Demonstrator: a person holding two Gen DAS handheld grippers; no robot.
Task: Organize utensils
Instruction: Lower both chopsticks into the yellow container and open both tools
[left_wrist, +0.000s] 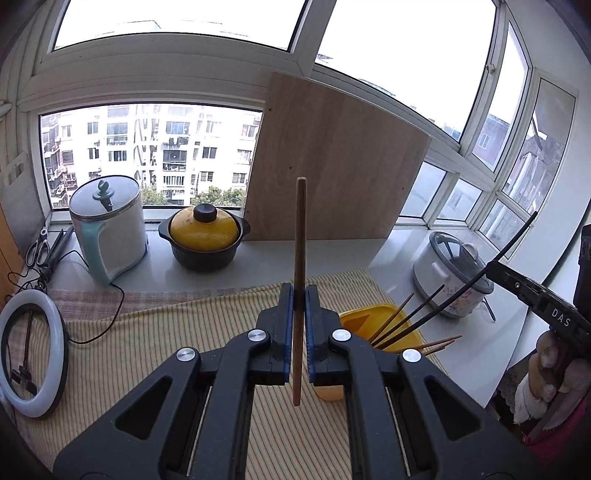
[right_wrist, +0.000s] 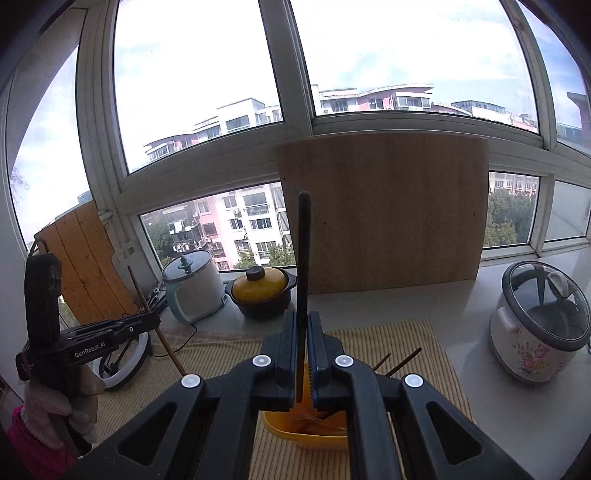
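Observation:
My left gripper (left_wrist: 299, 291) is shut on a brown wooden chopstick (left_wrist: 300, 236) that stands upright between its pads, above the striped cloth (left_wrist: 147, 339). My right gripper (right_wrist: 303, 319) is shut on a black chopstick (right_wrist: 303, 258), also upright. A yellow utensil holder (left_wrist: 369, 319) stands on the cloth just right of the left gripper, with several black and wooden chopsticks (left_wrist: 410, 317) leaning out of it. In the right wrist view the yellow holder (right_wrist: 306, 432) lies directly below the gripper, mostly hidden by it. Each gripper shows at the edge of the other's view, held by a gloved hand (left_wrist: 543, 373).
On the white counter stand a kettle (left_wrist: 110, 229), a yellow-lidded pot (left_wrist: 203, 236), a wooden board (left_wrist: 332, 173) leaning on the window, and a flowered rice cooker (right_wrist: 539, 328). A ring light (left_wrist: 33, 354), scissors (left_wrist: 38, 247) and a cable lie at the left.

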